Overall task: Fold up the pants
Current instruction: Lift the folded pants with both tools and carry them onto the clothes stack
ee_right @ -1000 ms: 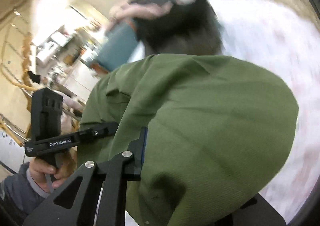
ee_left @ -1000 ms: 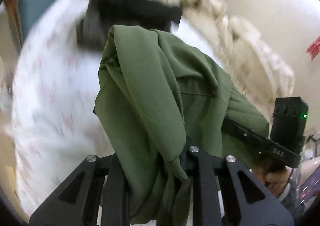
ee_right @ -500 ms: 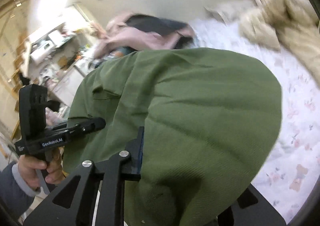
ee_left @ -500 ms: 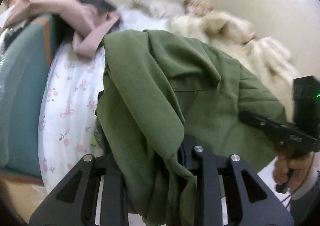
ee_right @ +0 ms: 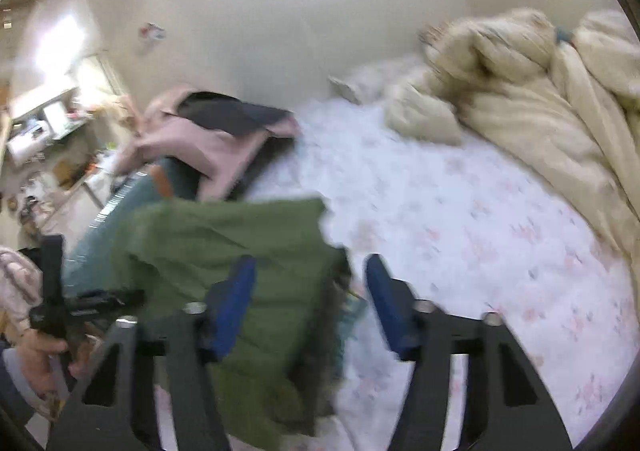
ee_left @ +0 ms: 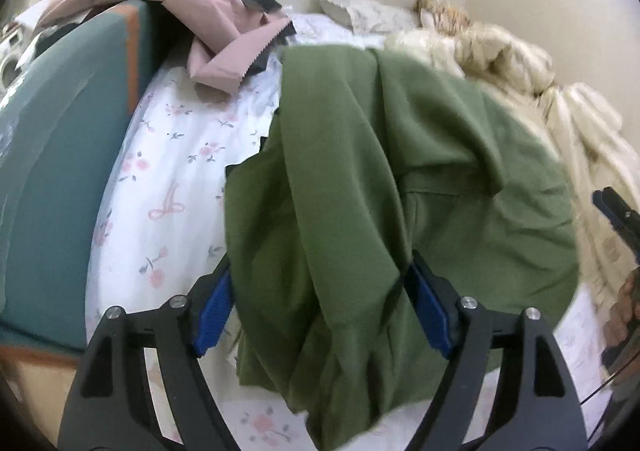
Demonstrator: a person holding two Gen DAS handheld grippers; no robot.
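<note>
I read both tools as released; the left gripper has its blue-padded jaws spread wide, with the olive-green cotton pants bunched in the gap between them but not pinched; the right gripper is likewise spread, its left pad overlapping the cloth in its own blurred view, the right pad over bare sheet; nothing is clamped by either tool

The pants lie in a loose, rounded heap on the white floral bedsheet, near the bed's edge beside the teal upholstered bed frame; I judge this a rough bundle, not a finished fold: edges are uneven and a flap hangs toward me; flattening and squaring appear to remain

A pink and black garment sits on the frame beyond; a cream fluffy blanket fills the far side
</note>
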